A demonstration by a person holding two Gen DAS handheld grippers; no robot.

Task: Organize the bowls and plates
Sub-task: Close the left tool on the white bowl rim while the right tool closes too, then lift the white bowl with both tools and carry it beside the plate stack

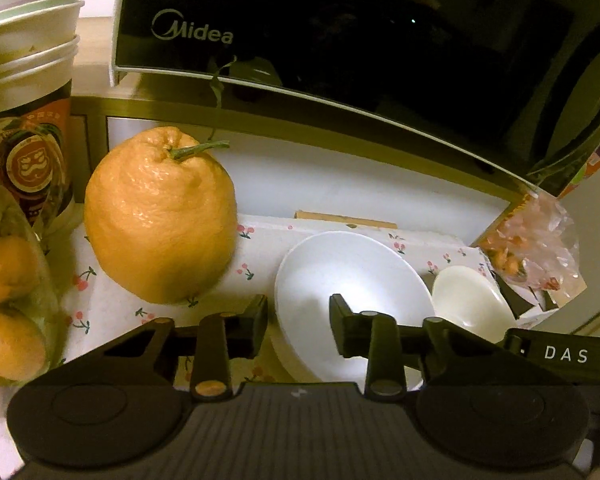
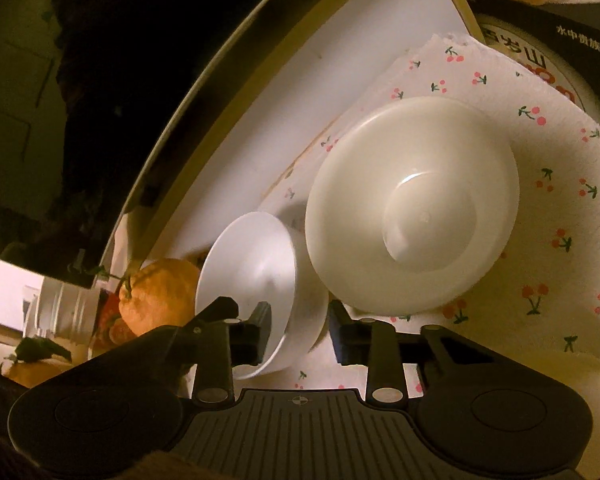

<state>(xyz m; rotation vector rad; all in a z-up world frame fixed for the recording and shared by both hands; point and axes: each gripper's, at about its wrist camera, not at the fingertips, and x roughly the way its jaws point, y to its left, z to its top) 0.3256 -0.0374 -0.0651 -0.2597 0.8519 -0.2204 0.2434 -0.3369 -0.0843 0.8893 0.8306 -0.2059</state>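
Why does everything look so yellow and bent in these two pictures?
Left wrist view: dim yellowish light, a bright glare patch inside the white bowl, and the microwave edge bowed by the fisheye lens. Right wrist view: same warm cast, the microwave door curved and mirror-dark, a small highlight in the cream bowl.

Black plastic tongs (image 1: 298, 326), ribbed base, 2 round pivot discs, white "DAS" lettering

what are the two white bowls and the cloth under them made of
Larger white bowl: likely glazed ceramic or melamine, with a smooth, soft sheen. Smaller cream bowl: glossy, with a crisp highlight; ceramic or plastic. Cherry-print cloth: matte, possibly paper towel or fabric.
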